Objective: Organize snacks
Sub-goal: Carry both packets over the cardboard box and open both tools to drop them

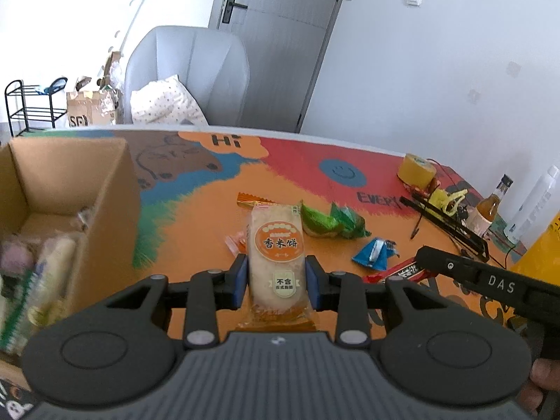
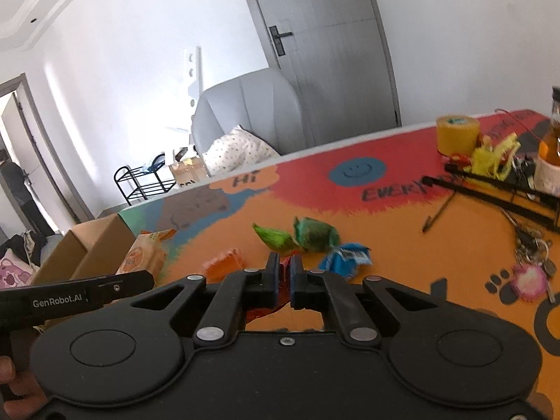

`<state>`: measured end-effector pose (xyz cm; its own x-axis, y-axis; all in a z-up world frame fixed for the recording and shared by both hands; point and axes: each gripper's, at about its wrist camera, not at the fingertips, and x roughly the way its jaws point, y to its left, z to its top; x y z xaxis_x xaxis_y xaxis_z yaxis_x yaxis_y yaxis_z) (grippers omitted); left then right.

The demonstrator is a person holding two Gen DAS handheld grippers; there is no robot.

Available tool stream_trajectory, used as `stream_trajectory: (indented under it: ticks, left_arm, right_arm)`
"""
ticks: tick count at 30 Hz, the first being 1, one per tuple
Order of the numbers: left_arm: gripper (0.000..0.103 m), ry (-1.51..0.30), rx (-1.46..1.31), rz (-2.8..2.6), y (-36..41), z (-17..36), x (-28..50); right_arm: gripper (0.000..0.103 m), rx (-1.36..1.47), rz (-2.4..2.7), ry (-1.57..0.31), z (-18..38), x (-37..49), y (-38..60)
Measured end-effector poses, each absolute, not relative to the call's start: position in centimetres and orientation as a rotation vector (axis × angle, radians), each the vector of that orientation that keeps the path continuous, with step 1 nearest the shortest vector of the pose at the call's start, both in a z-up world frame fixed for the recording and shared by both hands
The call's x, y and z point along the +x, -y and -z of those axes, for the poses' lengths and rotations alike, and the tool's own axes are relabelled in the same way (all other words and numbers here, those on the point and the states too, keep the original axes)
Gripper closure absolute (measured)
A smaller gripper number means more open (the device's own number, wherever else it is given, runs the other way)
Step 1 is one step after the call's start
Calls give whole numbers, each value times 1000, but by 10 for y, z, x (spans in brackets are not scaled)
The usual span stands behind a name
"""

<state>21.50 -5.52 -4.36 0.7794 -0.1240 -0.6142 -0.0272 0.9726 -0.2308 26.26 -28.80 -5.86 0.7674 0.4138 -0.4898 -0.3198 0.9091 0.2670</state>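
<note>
Left gripper (image 1: 276,281): clamped across the middle of the rice cracker packet (image 1: 274,255), one blue pad on each long side; the packet is held lengthwise, pointing away from the tool.
Right gripper (image 2: 284,276): drawn together on a thin red wrapper (image 2: 286,268), only a sliver of which shows between the pads; its far end is seen in the left wrist view as a red bar beside the other tool.
Cardboard box (image 1: 70,189): open-topped, to the left of the left gripper, with several snacks already lying inside.
Loose snacks ahead of the tools: two green packets (image 1: 329,222), a blue packet (image 1: 372,253) and an orange wrapper (image 2: 224,262) are left on the colourful table (image 1: 196,210).
Step in hand, as judged: both held items are to be carried to the box.
Doing it well: the packet should be kept level and lifted clear of the box's near wall before release; the pads should be parted only once it hangs over a free spot.
Caution: the red wrapper is gripped by little material, so a slip is possible; it is best moved smoothly.
Clutter to the right: a yellow tape roll (image 1: 416,171) and a bottle (image 1: 490,206) are well apart from the path.
</note>
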Motion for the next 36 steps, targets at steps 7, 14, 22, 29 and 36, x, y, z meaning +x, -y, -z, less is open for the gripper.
stream_trajectory:
  ticks: [7, 14, 22, 29, 36]
  left_arm:
    - [70, -643, -223, 28, 36, 25, 211]
    - [70, -610, -216, -6, 15, 9, 203]
    - [70, -593, -216, -55, -14, -1, 194]
    - [70, -586, -229, -102, -43, -4, 185]
    - [70, -584, -253, -153, -75, -2, 179]
  right_arm:
    - [99, 156, -453, -542, 43, 262, 265]
    - [99, 127, -516, -521, 31, 264, 233]
    - [99, 105, -573, -508, 21, 265, 199]
    - [99, 69, -608, -505, 14, 265, 168]
    - [99, 42, -639, -508, 11, 264, 140]
